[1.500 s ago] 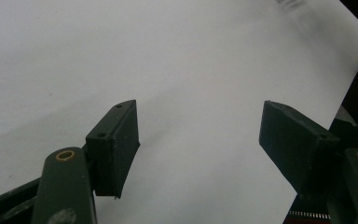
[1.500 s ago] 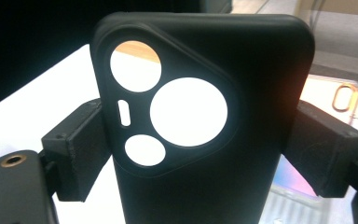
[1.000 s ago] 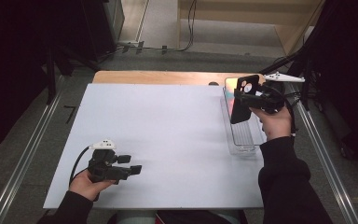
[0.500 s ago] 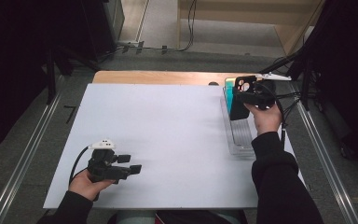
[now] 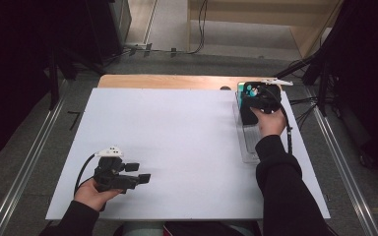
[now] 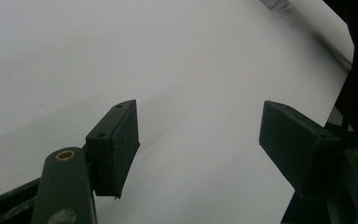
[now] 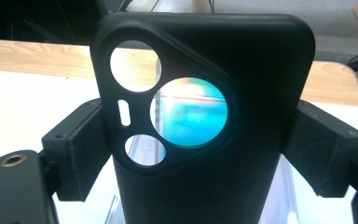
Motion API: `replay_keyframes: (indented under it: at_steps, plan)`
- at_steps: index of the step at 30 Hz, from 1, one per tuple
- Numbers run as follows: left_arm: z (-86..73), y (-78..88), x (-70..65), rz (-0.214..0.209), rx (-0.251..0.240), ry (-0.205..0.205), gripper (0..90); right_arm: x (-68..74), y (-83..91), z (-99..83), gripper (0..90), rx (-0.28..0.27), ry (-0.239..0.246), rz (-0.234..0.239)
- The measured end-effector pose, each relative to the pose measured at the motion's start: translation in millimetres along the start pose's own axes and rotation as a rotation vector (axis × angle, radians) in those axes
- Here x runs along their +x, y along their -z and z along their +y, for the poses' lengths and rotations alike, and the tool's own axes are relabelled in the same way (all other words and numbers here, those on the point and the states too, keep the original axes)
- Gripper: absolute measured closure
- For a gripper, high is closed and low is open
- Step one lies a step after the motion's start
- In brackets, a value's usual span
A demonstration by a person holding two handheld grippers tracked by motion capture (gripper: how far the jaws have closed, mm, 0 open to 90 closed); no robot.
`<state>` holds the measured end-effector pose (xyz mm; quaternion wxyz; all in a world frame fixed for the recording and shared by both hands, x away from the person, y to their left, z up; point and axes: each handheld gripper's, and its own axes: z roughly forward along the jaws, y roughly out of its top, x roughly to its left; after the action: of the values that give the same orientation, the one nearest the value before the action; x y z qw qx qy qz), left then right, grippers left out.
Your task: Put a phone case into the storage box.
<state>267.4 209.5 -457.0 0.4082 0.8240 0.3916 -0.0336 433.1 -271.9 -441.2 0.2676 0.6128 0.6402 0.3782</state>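
A black phone case (image 7: 261, 70) with round camera cutouts stands upright between the jaws of my right gripper (image 7: 203, 154), whose pads press on its two sides. From above, that right gripper (image 5: 251, 105) holds the case (image 5: 248, 115) over the far end of a clear plastic tray (image 5: 248, 147) at the right edge of the white board. Something teal (image 5: 241, 90) sits at the tray's far end and shows through a cutout (image 7: 186, 116). My left gripper (image 5: 139, 172) rests near the front left of the board, its jaws (image 6: 198, 116) wide apart with nothing between them.
The white board (image 5: 177, 132) covers most of a wooden table (image 5: 167, 81), whose far strip stays bare. Metal rails run along both sides of the table. Cables lie on the floor beyond the far edge.
My right hand has lowered the phone case and shifted it slightly left, over the far end of the clear tray. The left gripper has stayed in place.
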Motion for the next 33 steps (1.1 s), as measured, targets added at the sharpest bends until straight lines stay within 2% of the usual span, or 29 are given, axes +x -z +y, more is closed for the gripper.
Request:
replay_keyframes:
  at_steps: [6, 10, 16, 22, 30, 33]
  plan:
    - [-0.1, 0.9, 0.1, 0.001, -0.003, 0.003, 28.7, 2.6, -12.2, 3.9, 12.5, 0.004, 0.017, -0.017]
    - [-0.2, 0.6, 0.5, 0.001, -0.001, 0.002, 28.7, 1.5, -17.4, 7.6, 12.6, 0.004, -0.003, -0.019]
    - [-0.3, 0.6, 1.4, 0.001, -0.001, 0.004, 28.7, 2.6, -25.2, 12.6, 12.6, 0.004, -0.002, -0.036]
    - [-0.6, 1.1, 1.7, 0.003, -0.005, 0.006, 28.7, 3.0, -31.2, 15.2, 12.6, -0.028, 0.005, -0.050]
    - [-0.4, 1.1, 2.0, -0.002, -0.008, 0.008, 28.7, 0.0, -41.0, 16.3, 11.8, 0.003, -0.016, -0.038]
    - [-0.4, 1.2, 2.3, -0.002, -0.009, 0.010, 28.7, 0.9, -43.4, 15.7, 11.3, 0.007, -0.012, -0.052]
